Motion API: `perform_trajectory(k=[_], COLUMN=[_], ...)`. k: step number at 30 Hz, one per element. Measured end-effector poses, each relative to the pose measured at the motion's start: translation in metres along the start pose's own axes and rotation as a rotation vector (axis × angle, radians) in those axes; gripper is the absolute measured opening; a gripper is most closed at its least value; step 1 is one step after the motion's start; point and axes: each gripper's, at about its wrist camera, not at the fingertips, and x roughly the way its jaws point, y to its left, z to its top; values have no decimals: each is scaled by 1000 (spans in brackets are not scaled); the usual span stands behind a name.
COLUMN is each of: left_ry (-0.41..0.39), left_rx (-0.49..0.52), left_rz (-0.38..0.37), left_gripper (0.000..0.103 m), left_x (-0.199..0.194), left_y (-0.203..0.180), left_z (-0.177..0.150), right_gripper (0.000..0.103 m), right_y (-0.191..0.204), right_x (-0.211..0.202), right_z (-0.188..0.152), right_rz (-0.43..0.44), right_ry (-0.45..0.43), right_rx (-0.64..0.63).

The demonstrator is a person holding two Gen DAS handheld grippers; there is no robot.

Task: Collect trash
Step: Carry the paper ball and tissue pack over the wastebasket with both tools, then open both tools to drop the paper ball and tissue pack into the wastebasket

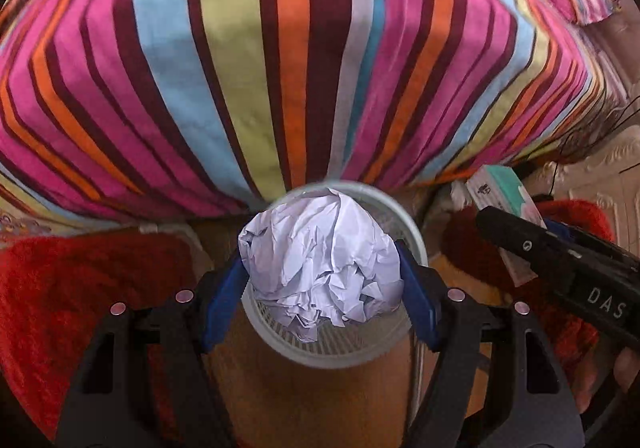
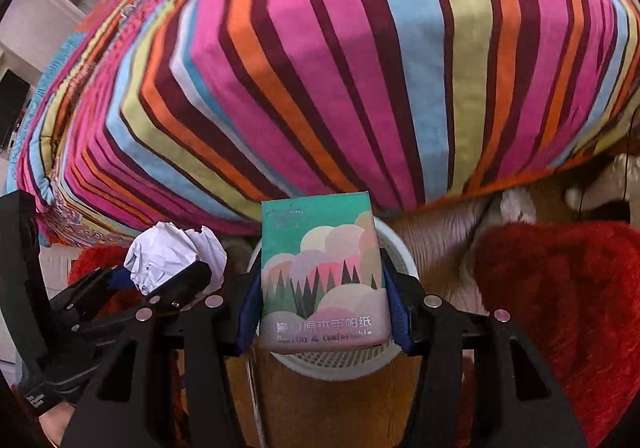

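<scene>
Left gripper (image 1: pixel 320 268), closed on a crumpled ball of white paper (image 1: pixel 320 260); its blue fingers (image 1: pixel 222 308) press the ball from both sides. The ball hangs directly above the mouth of a pale mesh wastebasket (image 1: pixel 360 348), whose round rim shows around and below it.

Right gripper (image 2: pixel 320 288), closed on a small tissue pack (image 2: pixel 320 268) printed with a teal sky, pastel clouds and dark trees; blue fingers (image 2: pixel 248 312) clamp its two long edges. The pack stands upright over the same wastebasket (image 2: pixel 340 364).

From the left wrist view the right gripper (image 1: pixel 516 264) enters at the right edge, carrying the pack (image 1: pixel 504 192) just beside the basket. From the right wrist view the left gripper (image 2: pixel 172 268) lies at the left with the paper ball (image 2: pixel 172 252).

Behind the basket lies a bed under a striped cover (image 1: pixel 280 68). Red fluffy fabric (image 1: pixel 80 288) flanks the basket on both sides.
</scene>
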Motion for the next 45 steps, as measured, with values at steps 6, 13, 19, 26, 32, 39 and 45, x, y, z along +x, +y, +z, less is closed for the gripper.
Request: perform_trajectory(k=[6, 13, 19, 26, 32, 39, 45], left_ry=[97, 190, 266, 347, 396, 429, 439], left_rx=[-1, -38, -65, -58, -51, -58, -80], left_rz=[3, -5, -9, -1, 13, 31, 31], left_gripper=[70, 70, 70, 70, 70, 70, 71], left_x=[23, 50, 74, 103, 121, 133, 138], left_y=[-1, 2, 3, 2, 2, 5, 10], left_z=[-6, -10, -13, -17, -20, -22, -23], right_gripper=[50, 50, 50, 50, 50, 50, 50], right_y=[-7, -13, -20, -23, -31, -36, -33], right_x=[19, 45, 71, 97, 119, 131, 138], right_z=[-7, -10, -11, -14, -18, -21, -21], right_rz=[9, 24, 33, 43, 33, 31, 30], right_ry=[95, 182, 252, 317, 371, 403, 416], right_rx=[47, 95, 135, 159, 193, 207, 194])
